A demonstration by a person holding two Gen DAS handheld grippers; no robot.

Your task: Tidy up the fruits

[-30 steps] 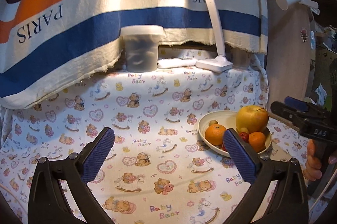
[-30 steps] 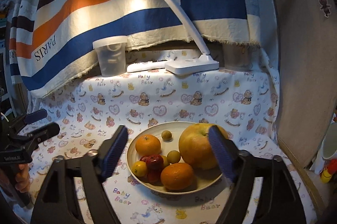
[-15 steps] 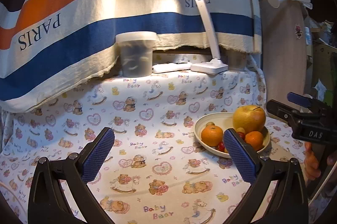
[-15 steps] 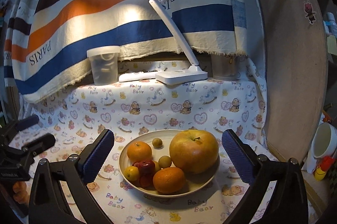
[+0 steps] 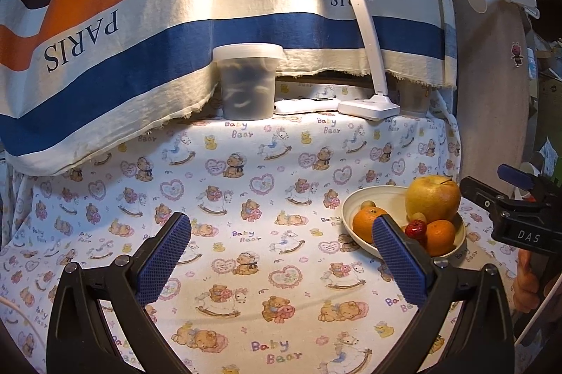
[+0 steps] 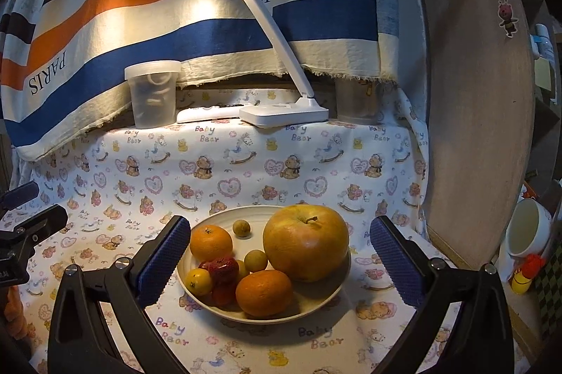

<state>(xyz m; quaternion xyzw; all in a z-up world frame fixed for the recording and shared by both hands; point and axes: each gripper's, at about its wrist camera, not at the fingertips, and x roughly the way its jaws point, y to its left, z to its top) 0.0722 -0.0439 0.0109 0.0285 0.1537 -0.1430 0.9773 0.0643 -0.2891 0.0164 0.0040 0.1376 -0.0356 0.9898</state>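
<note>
A cream plate (image 6: 224, 305) on the bear-print cloth holds a big yellow apple (image 6: 305, 242), two oranges (image 6: 210, 242) (image 6: 263, 293), small red fruits (image 6: 223, 268), a small yellow fruit (image 6: 199, 281) and two small brownish round fruits (image 6: 241, 228). My right gripper (image 6: 279, 263) is open and empty, its fingers standing either side of the plate, above it. My left gripper (image 5: 281, 258) is open and empty over bare cloth, left of the plate (image 5: 354, 202). The apple (image 5: 432, 198) also shows in the left wrist view.
A lit white desk lamp (image 6: 284, 114), a lidded translucent tub (image 6: 152, 96) and a white remote (image 6: 207, 115) stand at the back under a striped PARIS cloth (image 6: 105, 33). A wooden board (image 6: 481, 114) stands on the right, with a white cup (image 6: 528, 231) beyond.
My right gripper has opened wider and drawn back a little from the plate. The left wrist view has shifted slightly; the left gripper stays open.
</note>
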